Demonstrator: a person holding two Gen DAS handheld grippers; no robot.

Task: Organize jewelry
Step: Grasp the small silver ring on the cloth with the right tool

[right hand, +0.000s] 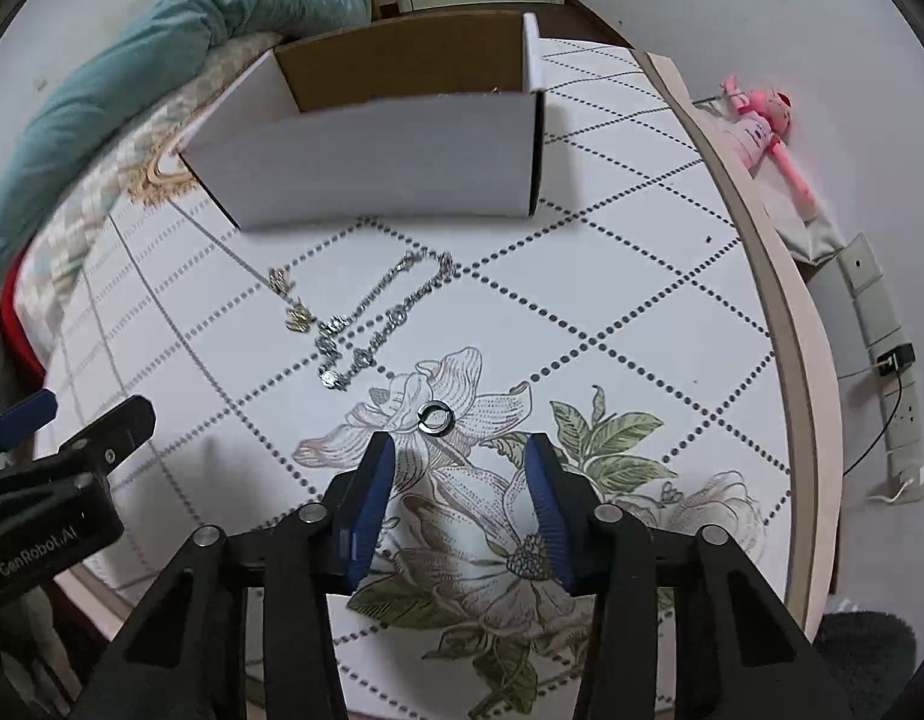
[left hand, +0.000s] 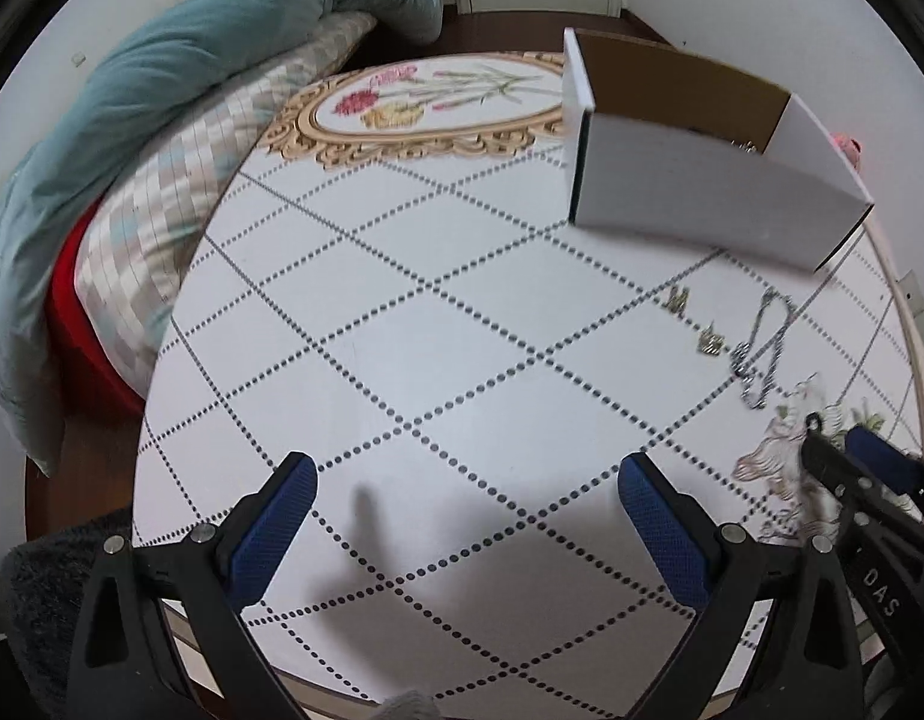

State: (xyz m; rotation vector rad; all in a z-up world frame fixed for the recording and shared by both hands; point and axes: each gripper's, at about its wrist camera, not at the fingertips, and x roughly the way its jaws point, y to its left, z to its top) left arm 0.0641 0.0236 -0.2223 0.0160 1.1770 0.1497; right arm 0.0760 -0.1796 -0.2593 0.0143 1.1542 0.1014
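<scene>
The ring [right hand: 436,417], chain [right hand: 381,318] and gold bits [right hand: 291,300] lie on the counter [right hand: 642,300] ahead of both empty, apart jaws, with the box [right hand: 390,156] farther ahead, so most sorting seems left.

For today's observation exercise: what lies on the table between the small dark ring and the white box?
In the right wrist view, a silver chain lies on the table between the ring and the box, with two gold pieces beside it.

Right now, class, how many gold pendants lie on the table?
2: one pendant nearer the box, the other pendant beside the silver chain. The box may hide more.
</scene>
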